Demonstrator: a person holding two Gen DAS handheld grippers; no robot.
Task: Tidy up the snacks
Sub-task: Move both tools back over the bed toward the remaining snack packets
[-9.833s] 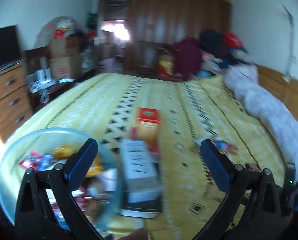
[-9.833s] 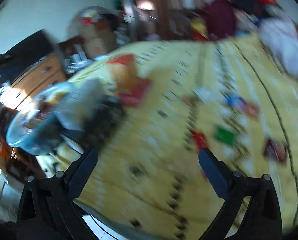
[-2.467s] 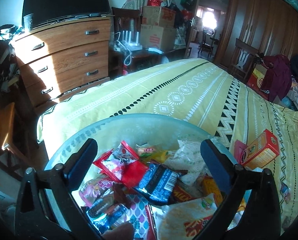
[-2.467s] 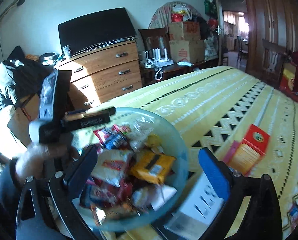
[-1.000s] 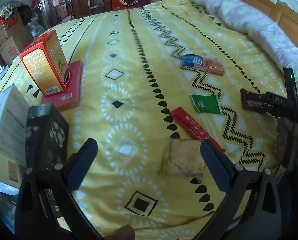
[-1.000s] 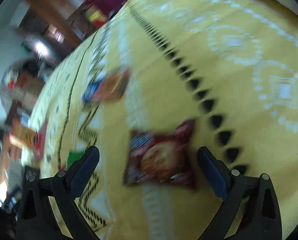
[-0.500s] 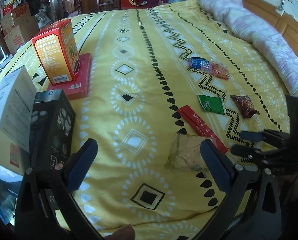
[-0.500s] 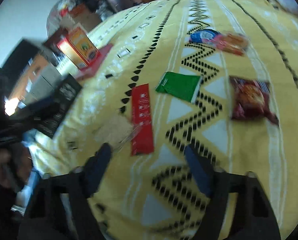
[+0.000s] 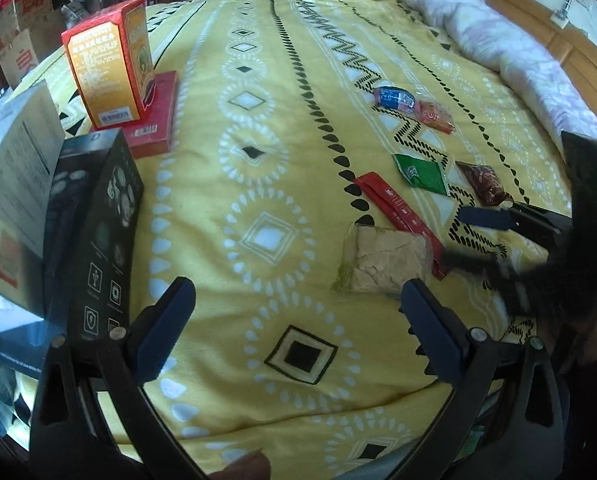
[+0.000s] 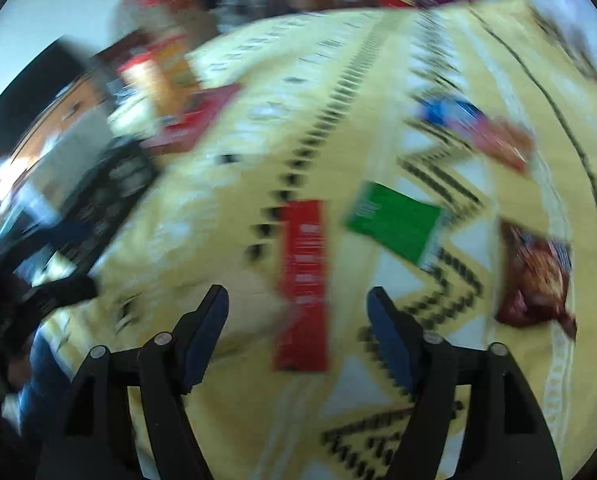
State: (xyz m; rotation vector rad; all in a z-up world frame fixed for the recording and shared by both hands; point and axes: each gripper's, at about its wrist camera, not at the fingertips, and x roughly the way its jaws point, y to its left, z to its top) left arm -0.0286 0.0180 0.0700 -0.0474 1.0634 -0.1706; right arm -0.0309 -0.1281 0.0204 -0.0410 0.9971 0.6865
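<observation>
My right gripper [image 10: 296,332] has just been opening a bit wider, and nothing is pinched in it; the long red packet [image 10: 304,280] lies on the yellow bed cover [image 9: 258,160] with its near end between my two blue fingers [image 10: 206,332]. My left gripper [image 9: 294,332] is spread wide too, with nothing in it, hanging over the cover near the tan snack bag [image 9: 382,260]. That tan bag touches the red packet's near end. Further off lie a green packet [image 10: 394,228], a dark red-brown bag [image 10: 534,276], and a blue and an orange wrapper close together. I think the red packet is light, flat and thin, so it will bend and may slide on the cloth. I would pinch it across its narrow width near the end, pushing down a little to get under the edge. The right view is blurry, so I am not sure how far over the packet my fingers are. The tan bag looks soft and crumbly inside, so squeeze it gently.
</observation>
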